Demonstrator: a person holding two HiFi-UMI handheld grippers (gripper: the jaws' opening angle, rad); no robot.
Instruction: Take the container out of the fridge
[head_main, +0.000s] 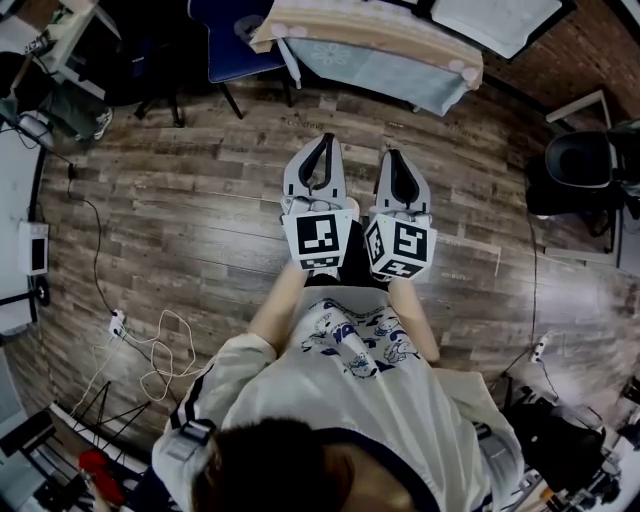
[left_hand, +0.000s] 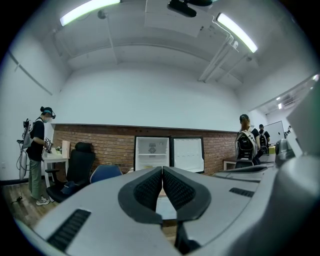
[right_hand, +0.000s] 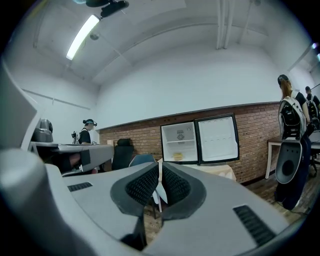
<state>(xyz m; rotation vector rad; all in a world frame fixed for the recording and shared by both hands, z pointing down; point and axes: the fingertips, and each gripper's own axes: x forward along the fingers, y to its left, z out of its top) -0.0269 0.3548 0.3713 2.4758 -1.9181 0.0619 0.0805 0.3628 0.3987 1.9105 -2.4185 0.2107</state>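
Container (right_hand: 178, 156): small, yellowish, on the lower shelf inside the fridge (right_hand: 180, 140), seen only in the right gripper view and far from both tools. Fridge against the brick wall (right_hand: 252, 135), door (right_hand: 217, 139) swung wide open beside it, white inside, upper shelf bare. Same fridge (left_hand: 151, 152) in the left gripper view, its lower part hidden behind the jaws, so no container to make out there. In front of the fridge, a cloth-covered table (head_main: 380, 40); beside the table, on the side away from the fridge door, a blue chair (head_main: 235, 40) and further along the wall a black chair (left_hand: 80, 160). Left gripper (left_hand: 162, 169): jaws pressed together at the tips, nothing between them. Right gripper (right_hand: 160, 167): jaws likewise together at the tips, nothing held, only a thin slit lower down showing pale background. From the head view, left gripper (head_main: 325, 138) and right gripper (head_main: 392, 155) side by side, nearly touching, held out over the wooden floor (head_main: 180, 220), both pointing toward the table and the fridge beyond, well short of either. To one side of the fridge, a person (left_hand: 37, 150) standing at a desk; to the door side, two people with backpacks (left_hand: 245, 142).
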